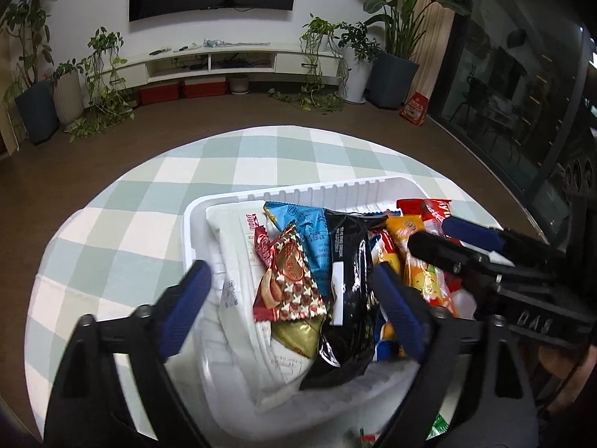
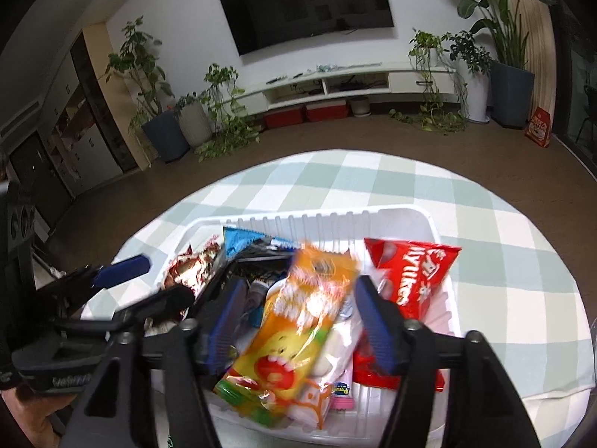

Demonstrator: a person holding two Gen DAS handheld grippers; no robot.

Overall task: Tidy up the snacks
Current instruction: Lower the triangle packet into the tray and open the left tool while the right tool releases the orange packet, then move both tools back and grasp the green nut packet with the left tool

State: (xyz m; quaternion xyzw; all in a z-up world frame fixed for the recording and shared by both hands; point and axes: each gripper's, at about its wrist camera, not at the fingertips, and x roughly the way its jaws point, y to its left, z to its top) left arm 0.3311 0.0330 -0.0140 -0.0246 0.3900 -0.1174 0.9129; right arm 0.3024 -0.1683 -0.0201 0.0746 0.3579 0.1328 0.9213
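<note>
Snacks piled in the white basket, both grippers spread wide above them

The orange packet (image 2: pixel 294 321) lies in the white basket (image 2: pixel 335 216) at the lower centre of the right wrist view, its long axis running up the frame between the open, non-touching fingers of the right gripper (image 2: pixel 298 321) (it looks blurred). The left wrist view alone shows the left gripper (image 1: pixel 294 306), jaws apart and gripping nothing, straddling the red starred wrapper (image 1: pixel 289 280) and black bag (image 1: pixel 347 283) on the checked tablecloth (image 1: pixel 123 224).

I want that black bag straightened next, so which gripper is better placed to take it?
Probably left: the left gripper hangs open right over the black bag, while the right gripper straddles the orange packet.
</note>
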